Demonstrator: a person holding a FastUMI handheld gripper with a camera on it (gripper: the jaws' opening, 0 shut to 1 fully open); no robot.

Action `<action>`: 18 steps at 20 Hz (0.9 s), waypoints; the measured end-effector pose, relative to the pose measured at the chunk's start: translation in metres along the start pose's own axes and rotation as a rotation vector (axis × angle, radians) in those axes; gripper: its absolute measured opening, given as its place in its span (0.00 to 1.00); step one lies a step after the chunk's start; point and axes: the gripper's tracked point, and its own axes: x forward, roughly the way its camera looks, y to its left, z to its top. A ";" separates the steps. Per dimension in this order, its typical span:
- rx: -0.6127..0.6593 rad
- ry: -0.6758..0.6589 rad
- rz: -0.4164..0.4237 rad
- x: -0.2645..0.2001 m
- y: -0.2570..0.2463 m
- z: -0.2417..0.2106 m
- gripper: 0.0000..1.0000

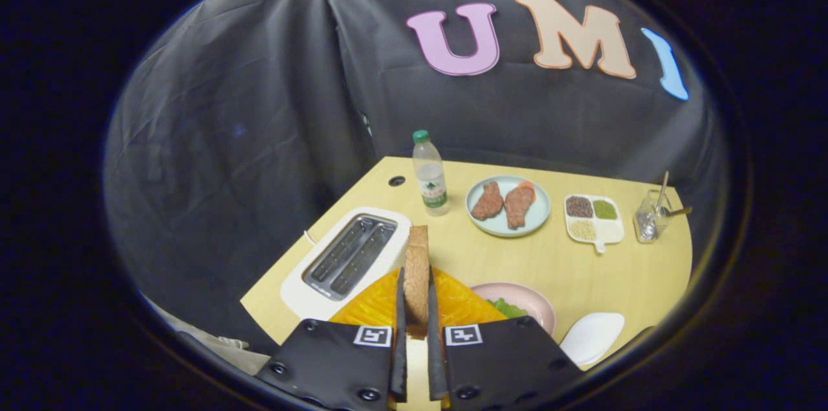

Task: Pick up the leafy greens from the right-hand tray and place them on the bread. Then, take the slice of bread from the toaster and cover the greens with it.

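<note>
Gripper view: on the tabletop (582, 268) the white toaster (346, 262) stands at the left with both slots empty. Beside it the hand-held gripper (416, 327) is clenched on the bread slice (417, 275), held upright on edge. Leafy greens (508, 307) lie in the pink tray (527, 301) at the right.

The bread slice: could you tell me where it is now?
The bread slice stands on edge between the gripper fingers, above the orange tray, beside the toaster.
</note>
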 end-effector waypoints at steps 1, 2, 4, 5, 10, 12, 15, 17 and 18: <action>0.014 0.010 0.000 0.003 -0.006 -0.010 0.16; 0.029 0.019 0.005 0.005 -0.010 -0.021 0.16; 0.053 0.025 0.006 0.010 -0.021 -0.036 0.16; 0.061 0.028 0.004 0.013 -0.027 -0.042 0.16; 0.164 0.040 -0.013 0.023 -0.061 -0.073 0.16; 0.183 0.036 -0.036 0.024 -0.076 -0.083 0.16; 0.207 0.038 -0.071 0.023 -0.097 -0.094 0.16; 0.209 0.040 -0.095 0.023 -0.111 -0.102 0.16; 0.211 0.044 -0.106 0.022 -0.118 -0.106 0.16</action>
